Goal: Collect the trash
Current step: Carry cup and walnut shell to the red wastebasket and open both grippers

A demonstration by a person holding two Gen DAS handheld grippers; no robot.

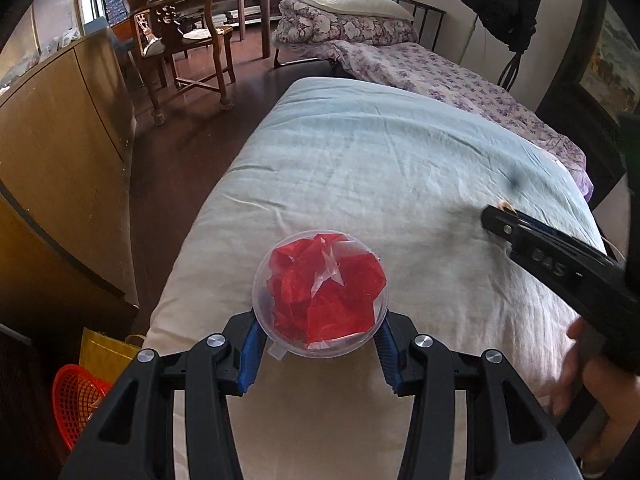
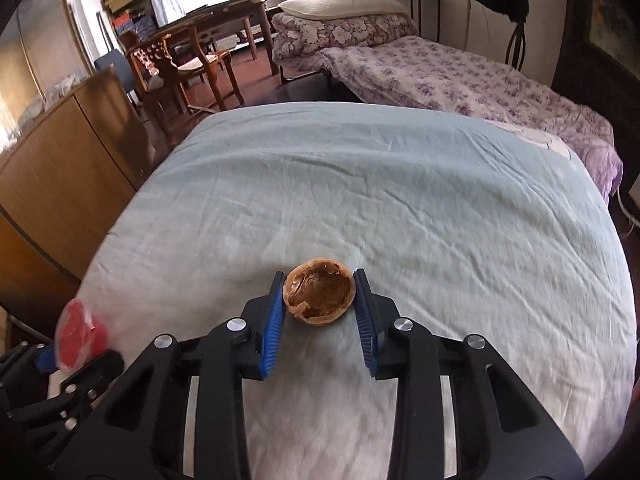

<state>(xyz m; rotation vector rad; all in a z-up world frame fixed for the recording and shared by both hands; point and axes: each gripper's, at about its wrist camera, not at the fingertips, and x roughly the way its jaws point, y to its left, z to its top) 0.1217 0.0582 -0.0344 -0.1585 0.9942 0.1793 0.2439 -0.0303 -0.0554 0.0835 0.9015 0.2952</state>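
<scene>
Left claw (image 1: pixel 320 344) grips one cup (image 1: pixel 320 294); right claw (image 2: pixel 320 308) grips one nutshell (image 2: pixel 319 298).

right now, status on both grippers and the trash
Left gripper shut on clear cup of red wrapper. Right gripper shut on walnut shell. Both over the bed, nothing in the way.

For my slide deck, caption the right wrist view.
Right gripper shut on a walnut shell above the bed.
</scene>
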